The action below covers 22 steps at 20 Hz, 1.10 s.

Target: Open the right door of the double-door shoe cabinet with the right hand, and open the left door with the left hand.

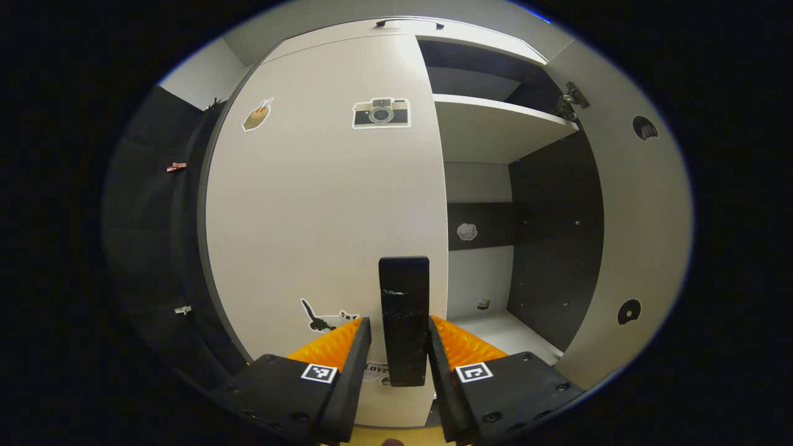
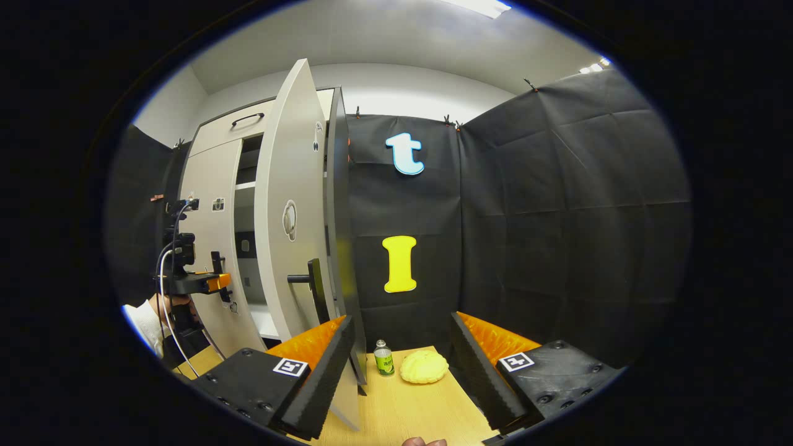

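The white shoe cabinet's left door (image 1: 322, 204) stands shut, with stickers on its face. My left gripper (image 1: 399, 322) is shut on that door's black vertical handle (image 1: 404, 291), one orange-backed finger on each side. The right door (image 2: 291, 186) hangs swung wide open, its black handle (image 2: 310, 282) sticking out, and its inner face (image 1: 638, 217) also appears in the left gripper view. My right gripper (image 2: 401, 317) is open and holds nothing, just right of the open door's edge. The left gripper (image 2: 217, 282), held by a hand, sits at the left door (image 2: 207, 179).
White shelves (image 1: 495, 124) and a dark side panel line the open right half. A drawer with a black handle (image 1: 409, 23) tops the cabinet. On the wooden floor (image 2: 421, 409) stand a small green bottle (image 2: 383, 358) and a yellow bun-shaped thing (image 2: 424, 367).
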Available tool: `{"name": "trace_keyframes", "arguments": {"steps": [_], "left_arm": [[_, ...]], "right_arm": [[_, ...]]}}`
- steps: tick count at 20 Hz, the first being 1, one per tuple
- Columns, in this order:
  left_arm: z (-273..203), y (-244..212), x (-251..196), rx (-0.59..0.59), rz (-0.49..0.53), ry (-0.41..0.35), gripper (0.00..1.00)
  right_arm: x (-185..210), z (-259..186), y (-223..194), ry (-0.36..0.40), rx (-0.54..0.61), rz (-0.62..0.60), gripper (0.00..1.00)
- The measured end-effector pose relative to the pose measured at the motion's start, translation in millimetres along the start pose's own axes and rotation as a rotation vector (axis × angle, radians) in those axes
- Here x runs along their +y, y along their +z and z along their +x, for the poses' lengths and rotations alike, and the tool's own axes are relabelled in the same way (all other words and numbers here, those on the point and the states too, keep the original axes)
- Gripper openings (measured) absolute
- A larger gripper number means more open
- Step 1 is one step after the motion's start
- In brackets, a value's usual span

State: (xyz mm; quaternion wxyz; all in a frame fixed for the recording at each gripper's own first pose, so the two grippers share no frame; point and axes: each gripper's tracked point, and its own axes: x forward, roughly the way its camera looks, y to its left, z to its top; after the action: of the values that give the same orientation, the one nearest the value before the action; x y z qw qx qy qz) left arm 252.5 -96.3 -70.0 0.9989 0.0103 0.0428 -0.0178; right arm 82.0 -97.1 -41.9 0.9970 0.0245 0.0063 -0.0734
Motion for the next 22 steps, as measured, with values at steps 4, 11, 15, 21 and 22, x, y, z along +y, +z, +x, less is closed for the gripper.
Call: {"name": "trace_keyframes", "arguments": {"steps": [4, 11, 15, 21, 22], "left_arm": [[1, -7, -4, -0.004, 0.006, 0.022, 0.37], [2, -8, -4, 0.028, -0.034, -0.011, 0.28], [-2, -8, -3, 0.041, -0.022, -0.007, 0.20], [-18, -11, 6, 0.055, -0.030, -0.071, 0.18], [-21, -12, 7, 0.060, -0.039, -0.074, 0.18]], "right_arm": [[-3, -19, 8, -0.021, -0.014, -0.021, 0.96], [-7, -34, 24, -0.045, -0.047, -0.035, 0.96], [-7, -38, 23, -0.054, -0.049, -0.051, 0.96], [2, -28, 21, -0.043, -0.049, -0.038, 0.96], [3, -26, 22, -0.041, -0.052, -0.038, 0.96]]}}
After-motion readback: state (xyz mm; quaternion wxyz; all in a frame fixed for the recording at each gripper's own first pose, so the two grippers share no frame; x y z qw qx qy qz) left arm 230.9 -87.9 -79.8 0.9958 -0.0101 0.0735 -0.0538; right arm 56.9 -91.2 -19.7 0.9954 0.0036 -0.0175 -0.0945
